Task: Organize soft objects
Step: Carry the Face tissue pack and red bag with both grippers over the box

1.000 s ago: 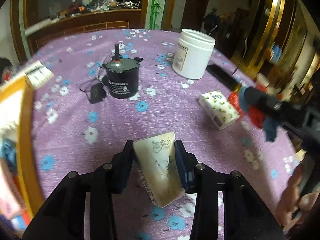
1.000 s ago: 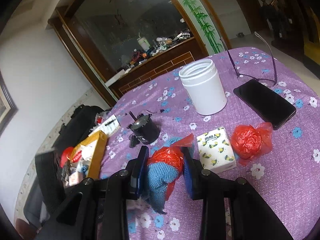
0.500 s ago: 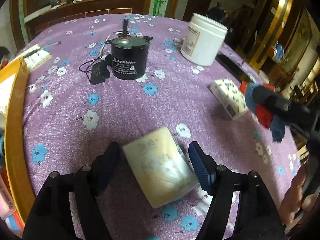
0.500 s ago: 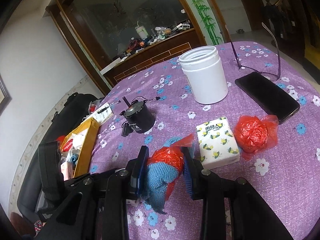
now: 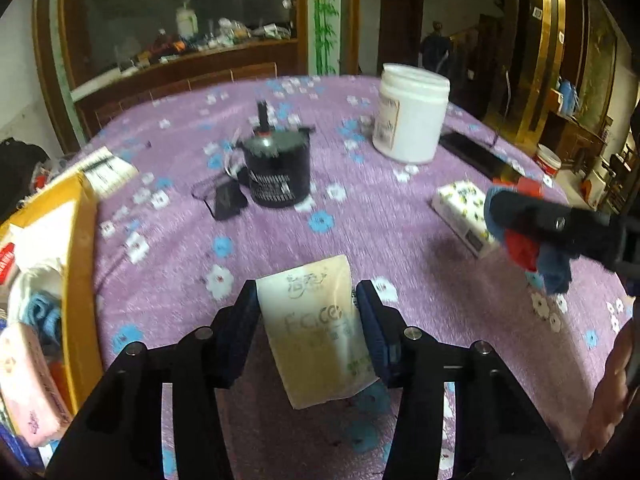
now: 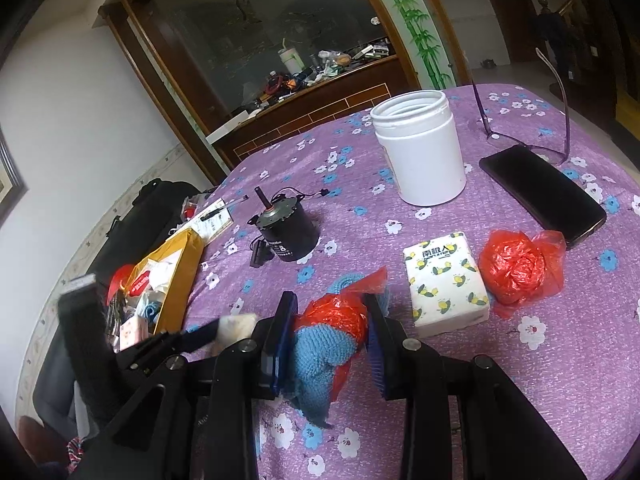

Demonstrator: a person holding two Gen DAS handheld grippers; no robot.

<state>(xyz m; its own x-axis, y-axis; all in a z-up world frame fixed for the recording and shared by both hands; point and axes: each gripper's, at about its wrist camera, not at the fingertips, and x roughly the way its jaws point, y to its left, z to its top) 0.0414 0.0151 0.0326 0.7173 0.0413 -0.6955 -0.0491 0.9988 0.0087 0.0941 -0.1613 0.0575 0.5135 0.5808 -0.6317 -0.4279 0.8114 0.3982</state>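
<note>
Left gripper [image 5: 307, 311] closing on cream tissue pack [image 5: 316, 332] above the table [image 5: 400, 280]; pads touching. Right gripper [image 6: 330, 322] clamps blue-red knit bundle [image 6: 328, 344]. Risk: slick pack slips (grip near its top edge).

Purple flowered tablecloth [image 6: 520, 380], white jar [image 6: 420, 156], red bag [image 6: 516, 266], cream tissue pack [image 5: 316, 332].

A home dining room: flowered purple tablecloth [image 6: 560, 360], cluttered wooden sideboard [image 6: 320, 92] (bamboo-painted pillar [image 6: 420, 24] beside it).
</note>
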